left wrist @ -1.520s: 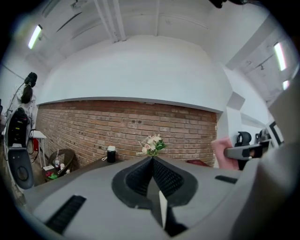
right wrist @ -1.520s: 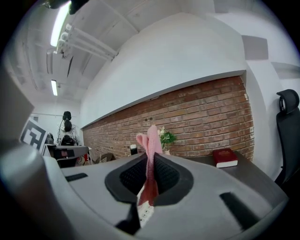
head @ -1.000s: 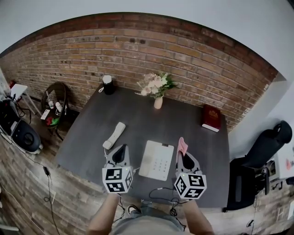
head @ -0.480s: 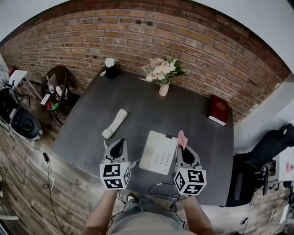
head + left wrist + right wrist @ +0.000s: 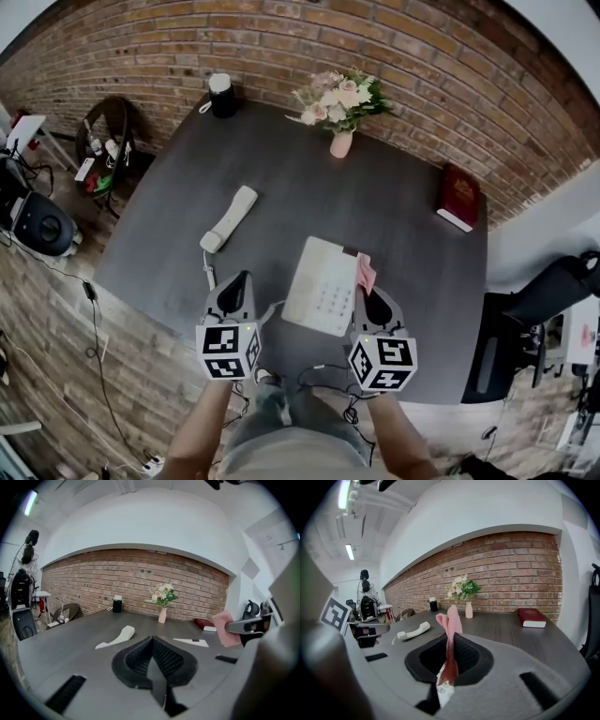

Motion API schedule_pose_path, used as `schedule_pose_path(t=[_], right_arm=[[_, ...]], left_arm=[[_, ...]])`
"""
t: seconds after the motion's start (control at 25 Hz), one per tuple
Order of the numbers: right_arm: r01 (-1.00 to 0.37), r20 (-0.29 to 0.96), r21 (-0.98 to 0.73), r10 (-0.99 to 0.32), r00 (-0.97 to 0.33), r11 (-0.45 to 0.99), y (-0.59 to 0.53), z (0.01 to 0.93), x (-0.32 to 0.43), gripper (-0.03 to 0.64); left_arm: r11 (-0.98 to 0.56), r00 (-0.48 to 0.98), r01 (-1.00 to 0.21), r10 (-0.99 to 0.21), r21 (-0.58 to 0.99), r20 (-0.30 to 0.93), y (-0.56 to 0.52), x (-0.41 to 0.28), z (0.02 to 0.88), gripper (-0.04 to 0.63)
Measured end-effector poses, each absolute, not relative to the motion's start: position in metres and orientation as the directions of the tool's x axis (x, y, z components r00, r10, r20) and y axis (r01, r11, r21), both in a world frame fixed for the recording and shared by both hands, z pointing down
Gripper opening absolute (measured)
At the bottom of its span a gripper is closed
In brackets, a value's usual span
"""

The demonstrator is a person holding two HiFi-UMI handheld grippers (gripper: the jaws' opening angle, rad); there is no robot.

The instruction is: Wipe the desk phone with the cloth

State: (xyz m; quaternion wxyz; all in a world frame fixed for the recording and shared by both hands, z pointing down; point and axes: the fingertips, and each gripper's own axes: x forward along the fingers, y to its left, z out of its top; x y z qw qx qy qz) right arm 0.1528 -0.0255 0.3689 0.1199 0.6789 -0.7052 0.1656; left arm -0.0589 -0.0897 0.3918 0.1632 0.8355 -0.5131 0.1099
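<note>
The white desk phone base (image 5: 323, 285) lies flat on the dark table (image 5: 394, 216), between my two grippers. Its handset (image 5: 229, 217) lies off the base to the left; it shows too in the left gripper view as the handset (image 5: 116, 637) and in the right gripper view as the handset (image 5: 414, 630). My right gripper (image 5: 367, 298) is shut on a pink cloth (image 5: 365, 272), which sticks up from the jaws, the cloth (image 5: 450, 634) filling them. My left gripper (image 5: 234, 289) is shut with nothing in it, left of the base; the shut left gripper (image 5: 152, 660) hovers above the table.
A vase of flowers (image 5: 339, 108) and a black cup (image 5: 222, 95) stand at the far edge near the brick wall. A red book (image 5: 458, 196) lies at the right. A black chair (image 5: 553, 291) stands right of the table; a cable (image 5: 323, 380) hangs at the near edge.
The head view has tilted lower, so the table sits further up the frame. Both grippers keep their places beside the phone base, with the cloth still held.
</note>
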Motion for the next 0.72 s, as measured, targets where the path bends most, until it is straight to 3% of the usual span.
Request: schedule_pose_path(t=[0.72], right_arm=[[-0.977,0.511,0.078,-0.849,-0.133,0.200,-0.065,0.403,0.140,0.021]], left_arm=[[-0.376,0.399,-0.916,-0.832,0.138,0.385,-0.099,-0.087,0.431,0.003]])
